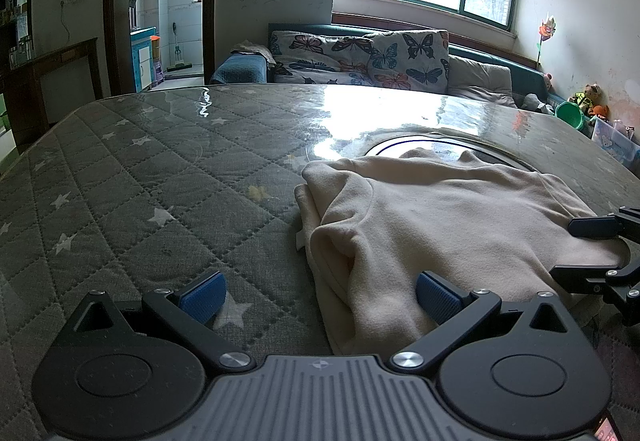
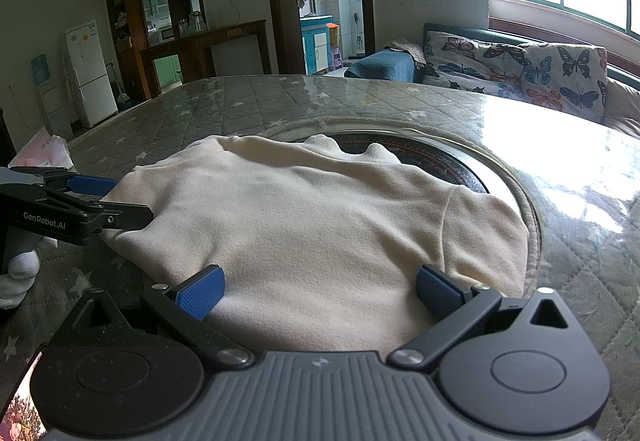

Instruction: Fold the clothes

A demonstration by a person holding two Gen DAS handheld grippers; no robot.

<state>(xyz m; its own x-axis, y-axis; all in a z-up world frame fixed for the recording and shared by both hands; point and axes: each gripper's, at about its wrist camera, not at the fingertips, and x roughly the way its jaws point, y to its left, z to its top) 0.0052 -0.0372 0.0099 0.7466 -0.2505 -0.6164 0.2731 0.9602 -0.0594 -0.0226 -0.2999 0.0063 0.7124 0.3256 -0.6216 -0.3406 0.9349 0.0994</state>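
Quilted table (image 1: 132, 177) bears my cream top (image 2: 304, 225), sleeves seemingly folded in but body unfolded; left gripper (image 1: 320, 295) and right gripper (image 2: 320, 291) gape wide, holding nothing.

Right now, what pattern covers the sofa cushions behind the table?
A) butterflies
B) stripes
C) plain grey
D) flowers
A: the cushions on the sofa beyond the table are printed with large coloured butterflies, seen in both wrist views.
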